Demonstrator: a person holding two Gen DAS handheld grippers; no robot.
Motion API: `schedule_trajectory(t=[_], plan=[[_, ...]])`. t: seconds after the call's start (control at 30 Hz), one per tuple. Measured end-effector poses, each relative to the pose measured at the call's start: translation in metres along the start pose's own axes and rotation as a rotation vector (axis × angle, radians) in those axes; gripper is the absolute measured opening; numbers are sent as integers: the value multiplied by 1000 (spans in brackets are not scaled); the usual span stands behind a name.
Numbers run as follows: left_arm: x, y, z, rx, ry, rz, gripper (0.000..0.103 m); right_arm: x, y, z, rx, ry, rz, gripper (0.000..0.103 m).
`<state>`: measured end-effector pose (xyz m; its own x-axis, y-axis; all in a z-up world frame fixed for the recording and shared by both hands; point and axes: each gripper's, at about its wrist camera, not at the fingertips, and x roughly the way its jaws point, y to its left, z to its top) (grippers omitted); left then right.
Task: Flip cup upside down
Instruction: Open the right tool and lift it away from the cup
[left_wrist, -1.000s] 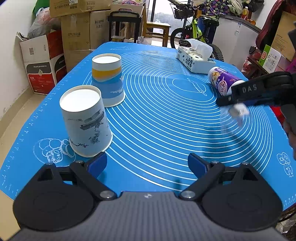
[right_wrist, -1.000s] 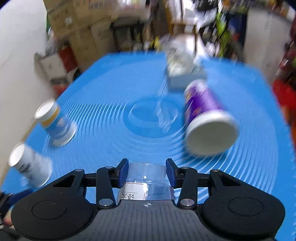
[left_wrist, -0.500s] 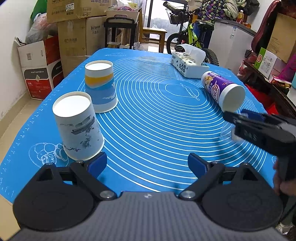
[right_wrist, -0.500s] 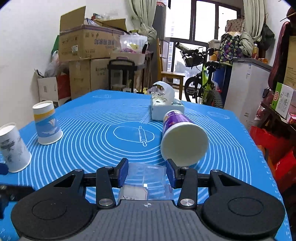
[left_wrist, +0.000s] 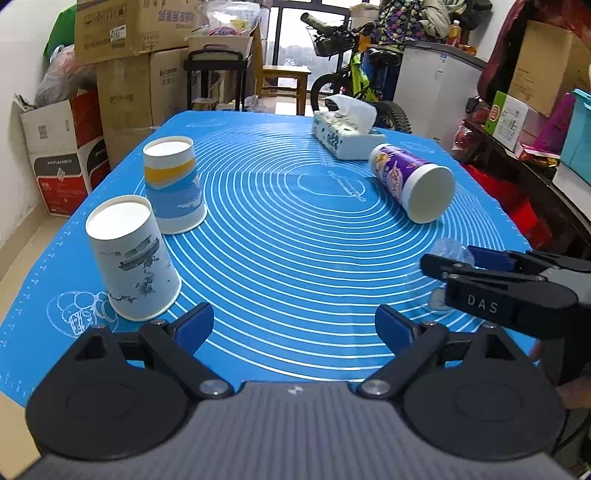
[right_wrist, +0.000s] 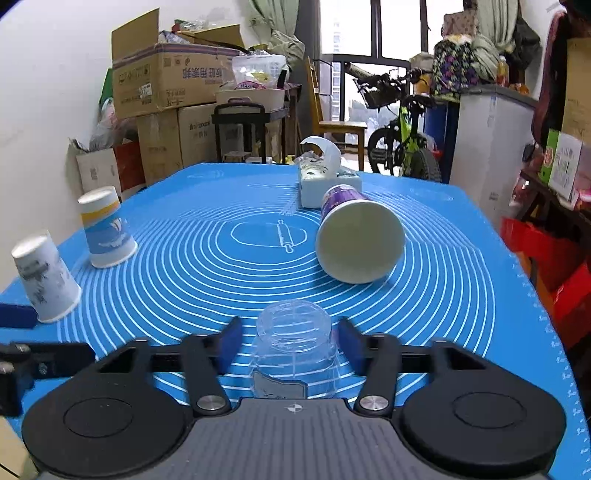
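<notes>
Your right gripper (right_wrist: 290, 341) stands with its jaws apart on either side of the clear plastic cup (right_wrist: 293, 343); the blue pads (right_wrist: 229, 341) sit just beside the cup wall, and contact on either side cannot be confirmed. The cup rests base-up on the blue mat (right_wrist: 184, 266) at the near right of the table, its wider mouth apparently down. On that evidence the inversion of this cup appears complete, and the step in hand reads as the release.

Your left gripper (left_wrist: 293, 325) hangs wide apart and empty over the near edge of the mat, close to the grey-printed paper cup (left_wrist: 131, 258), which stands inverted. The blue-and-yellow paper cup (left_wrist: 173, 186) beyond it, to the far left, is likewise inverted. The purple cup (left_wrist: 410, 182) lies on its side at the far right, mouth toward you, near the tissue box (left_wrist: 343, 134).

Next move: draw the right gripper straight back without brushing the light plastic cup, which would tip easily. The purple cup appears to remain outstanding; it would need a grip across its side wall and a turn to mouth-down.
</notes>
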<state>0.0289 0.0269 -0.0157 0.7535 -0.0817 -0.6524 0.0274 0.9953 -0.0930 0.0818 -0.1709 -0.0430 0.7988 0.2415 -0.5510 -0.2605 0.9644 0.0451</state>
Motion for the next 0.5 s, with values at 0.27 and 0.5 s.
schedule_trajectory(t=[0.27,0.5], plan=[[-14,-8,-7,17,-27,-5,93,-41,-12,-13,44,26,-26,87],[-27,-19,-16,51,-45,-14,93,-86,-21,-31,56,24,-37,87]])
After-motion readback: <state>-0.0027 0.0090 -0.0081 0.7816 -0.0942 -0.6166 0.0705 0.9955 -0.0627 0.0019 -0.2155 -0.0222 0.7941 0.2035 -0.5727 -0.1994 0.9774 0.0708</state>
